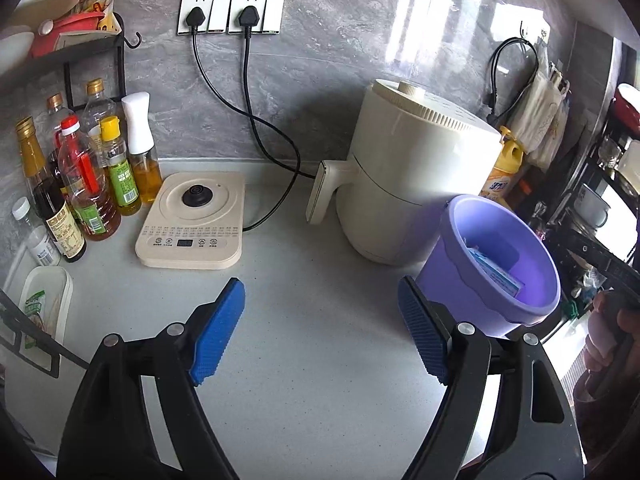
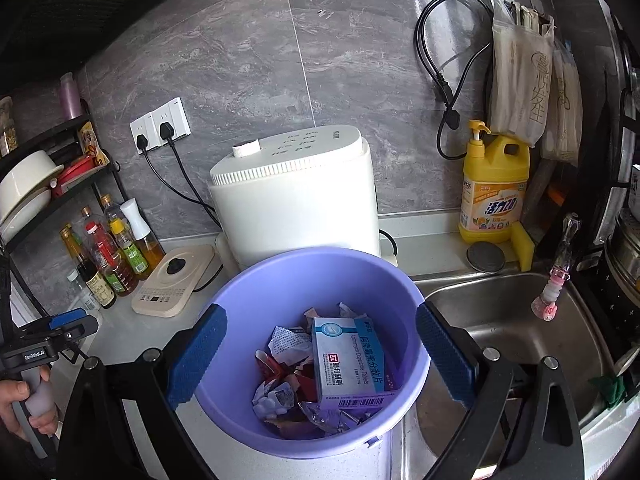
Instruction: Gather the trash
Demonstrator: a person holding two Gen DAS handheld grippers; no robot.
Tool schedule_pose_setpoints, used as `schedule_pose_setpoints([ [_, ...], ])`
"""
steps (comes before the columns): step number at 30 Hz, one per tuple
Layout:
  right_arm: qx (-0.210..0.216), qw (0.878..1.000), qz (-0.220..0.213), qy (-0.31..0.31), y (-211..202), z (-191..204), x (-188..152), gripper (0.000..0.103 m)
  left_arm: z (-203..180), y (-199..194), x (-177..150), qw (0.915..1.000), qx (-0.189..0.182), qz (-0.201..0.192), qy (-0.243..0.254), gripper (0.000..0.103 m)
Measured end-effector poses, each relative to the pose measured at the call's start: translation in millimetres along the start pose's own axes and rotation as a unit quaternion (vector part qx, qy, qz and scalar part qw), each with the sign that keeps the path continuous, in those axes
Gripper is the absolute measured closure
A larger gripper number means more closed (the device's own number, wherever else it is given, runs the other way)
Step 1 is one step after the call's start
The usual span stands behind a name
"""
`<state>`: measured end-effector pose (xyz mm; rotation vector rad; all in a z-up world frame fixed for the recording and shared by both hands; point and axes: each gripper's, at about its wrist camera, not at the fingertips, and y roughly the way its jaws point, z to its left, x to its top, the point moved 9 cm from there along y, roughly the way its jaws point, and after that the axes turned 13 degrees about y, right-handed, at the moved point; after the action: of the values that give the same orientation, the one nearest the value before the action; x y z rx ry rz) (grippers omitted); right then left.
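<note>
A purple plastic bin [image 2: 248,300] stands on the counter by the sink, right under my right gripper [image 2: 320,354], which is open and empty above its mouth. Inside lie a blue-and-white medicine box [image 2: 346,364] and crumpled wrappers [image 2: 280,392]. In the left wrist view the bin [image 1: 452,280] stands to the right of my left gripper [image 1: 322,328], which is open and empty over the bare counter. The left gripper also shows at the left edge of the right wrist view [image 2: 68,322].
A white air fryer [image 2: 296,192] stands behind the bin. A cream induction base [image 1: 192,222] and several oil and sauce bottles [image 1: 80,184] stand at the left. A steel sink [image 2: 508,320], a yellow detergent bottle [image 2: 494,188] and a sponge are at the right.
</note>
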<state>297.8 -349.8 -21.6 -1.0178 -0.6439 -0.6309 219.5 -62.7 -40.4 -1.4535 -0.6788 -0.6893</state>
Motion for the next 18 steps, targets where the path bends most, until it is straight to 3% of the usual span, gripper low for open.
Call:
schedule_pose_setpoints([
  [11, -0.059, 0.998, -0.012, 0.024, -13.5, 28.8, -7.1, 0.008, 53.7, -28.0, 6.2, 0.9993, -0.023, -0.022, 0.018, 0.020],
  [18, -0.051, 0.998, -0.014, 0.016, -35.7, 52.5, -10.7, 0.008, 62.7, -65.7, 14.6, 0.9979, -0.007, -0.059, 0.025, 0.011],
])
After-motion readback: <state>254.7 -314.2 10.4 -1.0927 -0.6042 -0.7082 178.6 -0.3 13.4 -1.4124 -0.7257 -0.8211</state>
